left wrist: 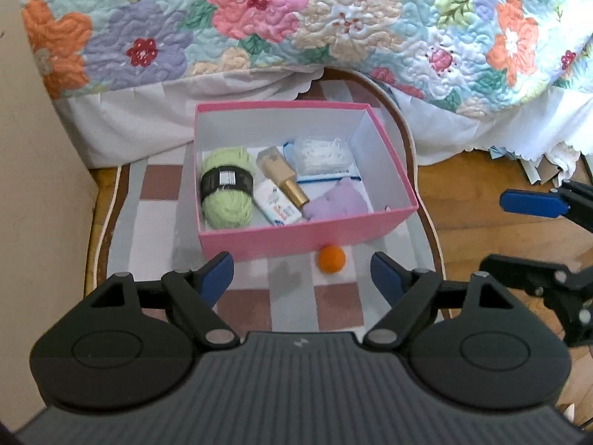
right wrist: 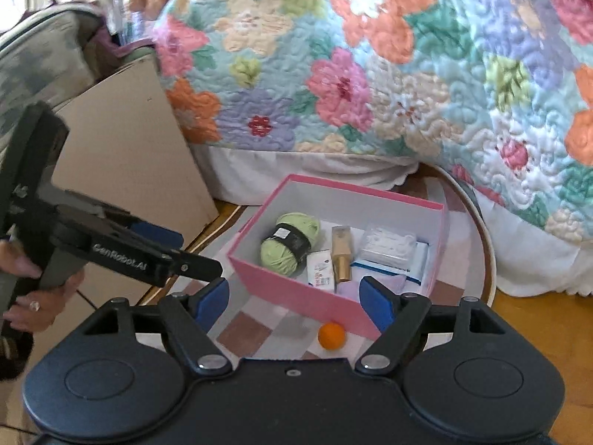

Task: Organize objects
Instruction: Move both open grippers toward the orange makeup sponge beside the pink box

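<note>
Orange ball (left wrist: 331, 258) (perhaps felt) against pink box (left wrist: 296, 239)

A round wooden worktop (left wrist: 430, 230) stands just beside the bed, and a cloth (left wrist: 326, 304) with grey, white and brown squares covers most of its top. On this cloth sits an open pink box (left wrist: 296, 239), its far side near the white bed skirt. A small orange ball (left wrist: 331, 258) also lies on the cloth, touching or almost touching the near wall of the box, and in the right wrist view it is at the box's near corner.
</note>
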Action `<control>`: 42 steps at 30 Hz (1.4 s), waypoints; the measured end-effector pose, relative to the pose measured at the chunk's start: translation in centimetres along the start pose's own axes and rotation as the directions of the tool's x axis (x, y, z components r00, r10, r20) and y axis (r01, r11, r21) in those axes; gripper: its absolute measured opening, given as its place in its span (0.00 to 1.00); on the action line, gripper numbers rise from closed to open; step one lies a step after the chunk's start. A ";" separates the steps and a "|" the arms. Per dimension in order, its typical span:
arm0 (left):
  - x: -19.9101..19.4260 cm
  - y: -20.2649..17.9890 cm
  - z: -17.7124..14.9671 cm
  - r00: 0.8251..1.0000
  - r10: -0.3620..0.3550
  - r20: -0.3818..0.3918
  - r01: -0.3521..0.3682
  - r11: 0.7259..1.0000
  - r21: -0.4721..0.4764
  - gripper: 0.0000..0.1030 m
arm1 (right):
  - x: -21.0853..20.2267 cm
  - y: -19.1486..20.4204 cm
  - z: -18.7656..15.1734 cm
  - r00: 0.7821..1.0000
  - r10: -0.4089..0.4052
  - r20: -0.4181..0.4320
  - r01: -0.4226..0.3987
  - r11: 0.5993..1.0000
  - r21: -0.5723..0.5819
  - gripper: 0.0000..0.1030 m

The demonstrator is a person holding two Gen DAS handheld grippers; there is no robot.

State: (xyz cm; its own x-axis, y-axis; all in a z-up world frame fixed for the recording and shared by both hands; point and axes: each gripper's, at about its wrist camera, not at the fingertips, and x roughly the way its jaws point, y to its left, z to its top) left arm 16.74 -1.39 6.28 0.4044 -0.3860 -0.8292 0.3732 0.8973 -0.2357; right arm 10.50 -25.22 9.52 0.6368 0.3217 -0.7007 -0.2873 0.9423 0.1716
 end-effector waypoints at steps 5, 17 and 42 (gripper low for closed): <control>0.3 0.3 -2.3 1.000 -0.003 -0.019 0.003 1.000 0.005 0.78 | -0.8 2.1 -1.8 0.999 -0.044 0.008 0.045 0.997 -0.067 0.81; 3.2 0.0 -5.2 1.000 -0.028 -0.001 0.028 1.000 0.007 0.78 | 2.3 2.8 -6.6 0.996 -0.072 -0.047 0.067 0.992 -0.111 0.83; 17.3 0.6 -7.6 0.989 -0.115 0.091 0.121 0.991 -0.055 0.77 | 17.9 -3.5 -14.0 0.994 -0.105 -0.003 0.104 0.984 -0.143 0.83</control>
State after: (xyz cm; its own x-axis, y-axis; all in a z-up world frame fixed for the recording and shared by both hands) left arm 17.62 -5.93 -12.08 0.4327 -0.5048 -0.7470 0.3726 0.8546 -0.3617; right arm 12.93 -24.04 -13.32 0.6616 0.2205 -0.7167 -0.3190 0.9478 -0.0030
